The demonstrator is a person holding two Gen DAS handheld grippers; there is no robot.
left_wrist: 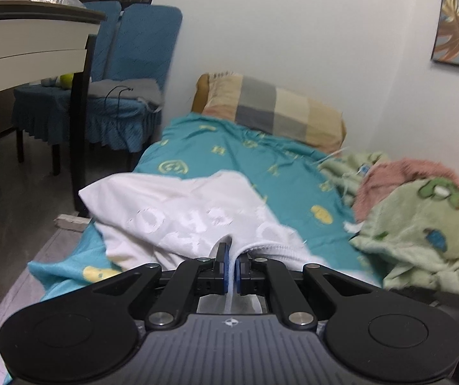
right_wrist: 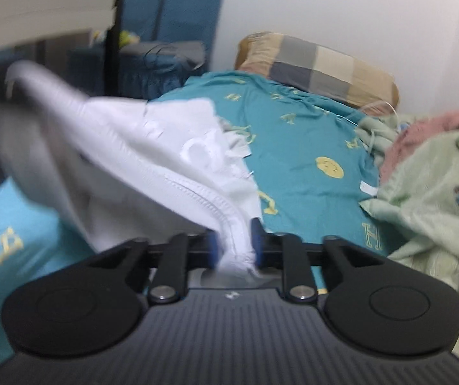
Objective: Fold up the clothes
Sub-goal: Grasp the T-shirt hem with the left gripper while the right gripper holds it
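I have the left gripper (left_wrist: 230, 261) clenched on the white garment (left_wrist: 178, 211); right gripper (right_wrist: 235, 245) grasps its bunched hem loosely, which may slip and spoil the fold.

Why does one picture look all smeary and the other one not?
The right wrist view is smeared by motion: the white garment and table edge streak. The left wrist view is sharper, its white garment clear. Both bend straight lines, as fisheye lenses do.
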